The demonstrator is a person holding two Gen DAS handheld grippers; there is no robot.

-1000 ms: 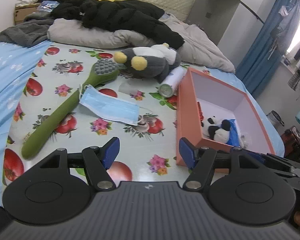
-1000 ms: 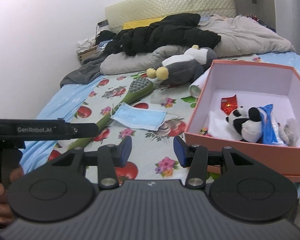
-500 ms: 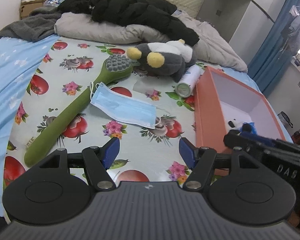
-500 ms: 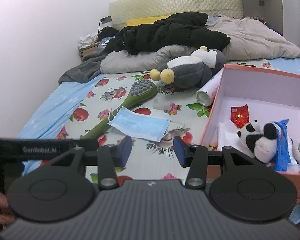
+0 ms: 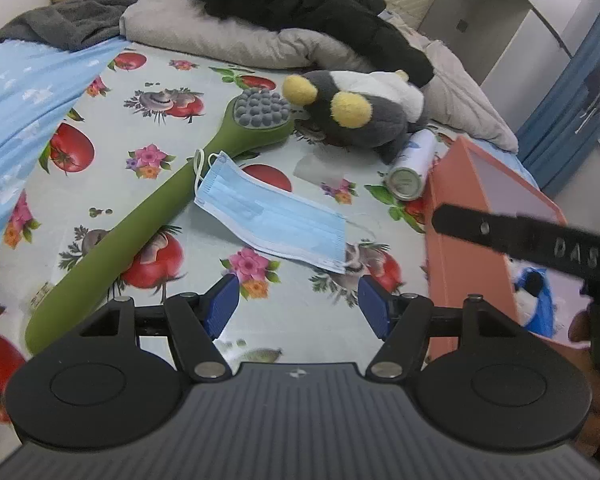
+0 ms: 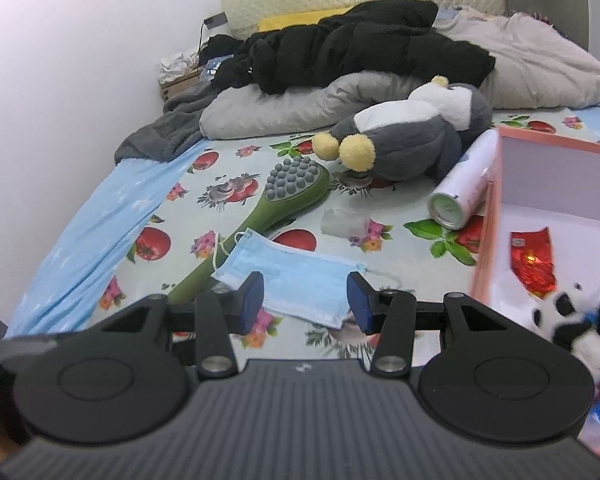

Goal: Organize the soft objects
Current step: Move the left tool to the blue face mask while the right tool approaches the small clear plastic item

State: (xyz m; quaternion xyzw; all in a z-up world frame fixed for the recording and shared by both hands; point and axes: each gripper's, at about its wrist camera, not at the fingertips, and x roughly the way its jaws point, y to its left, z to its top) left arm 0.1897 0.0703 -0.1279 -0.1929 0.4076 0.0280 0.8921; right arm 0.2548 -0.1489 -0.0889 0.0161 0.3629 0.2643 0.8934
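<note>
Nearest us, our left gripper (image 5: 298, 304) and right gripper (image 6: 305, 300) both hover over the bed with their blue-padded jaws apart and nothing between them. Just beyond lies the flat, pleated pale-blue paper face mask (image 5: 272, 216), thin and limp, one elastic loop draped over the long olive-green rubbery massage brush (image 5: 148, 220) with its knobbly grey head. To the right stands the salmon-pink cardboard box (image 5: 456, 248) with stiff straight walls and a white inside; in it already sit a small fluffy black-and-white panda plush (image 6: 580, 324) and a crinkly red foil packet (image 6: 534, 258), so we judge the sorting partly done. Beside the box's far corner lies a smooth white cylindrical can (image 5: 414, 166). Farther on, the large grey-and-white plush penguin (image 5: 364, 114) with yellow pompom feet is not yet boxed, and we reckon the mask is left too
</note>
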